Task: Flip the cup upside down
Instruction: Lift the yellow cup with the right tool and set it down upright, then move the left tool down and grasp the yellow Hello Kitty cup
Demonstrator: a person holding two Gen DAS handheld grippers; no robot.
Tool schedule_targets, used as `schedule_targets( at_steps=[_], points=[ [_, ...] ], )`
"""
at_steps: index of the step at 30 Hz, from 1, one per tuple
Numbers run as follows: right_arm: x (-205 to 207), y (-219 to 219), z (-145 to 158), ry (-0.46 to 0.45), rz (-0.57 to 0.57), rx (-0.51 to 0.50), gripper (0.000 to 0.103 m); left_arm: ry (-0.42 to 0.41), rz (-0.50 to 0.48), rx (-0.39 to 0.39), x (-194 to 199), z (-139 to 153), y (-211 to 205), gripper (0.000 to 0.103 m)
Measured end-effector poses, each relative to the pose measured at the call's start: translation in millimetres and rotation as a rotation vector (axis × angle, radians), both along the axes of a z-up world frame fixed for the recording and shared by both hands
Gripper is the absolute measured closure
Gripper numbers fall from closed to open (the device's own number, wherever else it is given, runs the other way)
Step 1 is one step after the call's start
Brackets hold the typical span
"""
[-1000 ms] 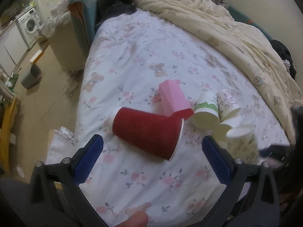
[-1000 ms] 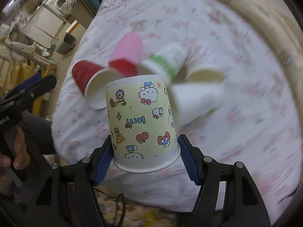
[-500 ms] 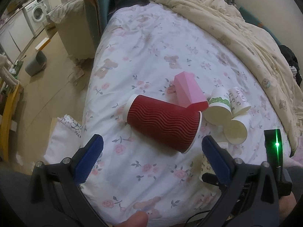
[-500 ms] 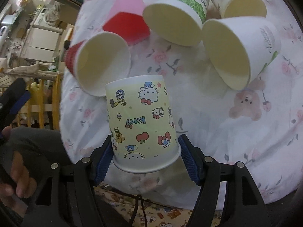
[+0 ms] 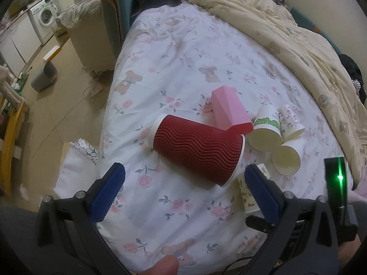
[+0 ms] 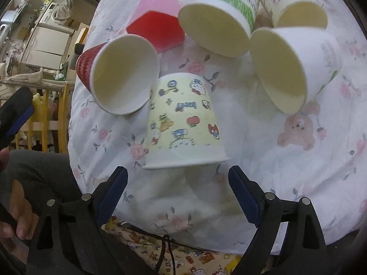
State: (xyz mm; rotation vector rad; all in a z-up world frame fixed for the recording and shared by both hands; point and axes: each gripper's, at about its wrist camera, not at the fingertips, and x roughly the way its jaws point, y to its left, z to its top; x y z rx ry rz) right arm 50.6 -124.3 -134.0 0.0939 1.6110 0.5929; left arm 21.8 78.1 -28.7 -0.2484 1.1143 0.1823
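Released since half a second ago — your right gripper (image 6: 177, 182) has let go of the cartoon cup (image 6: 183, 121), which now stands upside down on the floral sheet (image 6: 286, 171).

Its rim sits just ahead of your spread right fingers, clear of both pads. A red ribbed cup (image 6: 119, 73) lies touching its left side; a white cup (image 6: 296, 66) lies to its right, apart. Bare sheet lies to the right, and the bed edge is just behind the fingers. Your left gripper (image 5: 183, 192) hovers wide open — empty.

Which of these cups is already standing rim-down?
The yellow cartoon-print cup, just ahead of the open right gripper. The other cups lie on their sides, mouths showing.
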Motion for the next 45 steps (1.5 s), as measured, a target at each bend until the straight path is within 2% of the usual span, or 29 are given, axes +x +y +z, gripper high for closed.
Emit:
schedule_targets(
  at_steps=[2,5,10,15,18,22,26,36,45],
  points=[
    [-1.1,-3.7,10.8,-0.038,0.007,-0.010,0.010,-0.004,-0.001,-0.004,-0.8,0.6,-0.3,0.000],
    [-3.6,-11.5,36.4,-0.149,-0.005,-0.012,0.003,-0.007,-0.003,-0.008,-0.8,0.8,-2.2,0.000],
    [-6.6,-28.8,83.8,-0.359,-0.025,-0.027,0.001,-0.010,-0.011,-0.001,0.2,0.3,-8.8,0.000],
    [-6.4,-44.4,112.8,-0.489,-0.066,-0.015,0.000,-0.029,-0.018,0.003,-0.9,1.1,-13.6,0.000],
    [-7.6,-54.8,119.9,-0.534,-0.087,-0.017,0.000,-0.034,-0.019,0.014,-1.6,0.4,-14.4,0.000],
    [-6.6,-67.9,118.5,-0.563,-0.111,0.000,0.000,-0.026,0.006,0.076,-0.7,-1.5,-10.2,0.000],
    [-9.5,-80.2,112.2,-0.601,-0.129,0.000,0.000,-0.020,0.013,0.077,-0.4,-4.8,-8.0,0.000],
    [0.3,-88.9,106.1,-0.607,-0.197,0.043,0.000,-0.041,-0.023,0.089,-0.2,-8.0,-18.2,0.000],
    [-3.9,-84.3,109.0,-0.639,-0.167,0.033,0.000,-0.064,-0.030,0.102,-4.8,-2.8,-23.6,0.000]
  ],
)
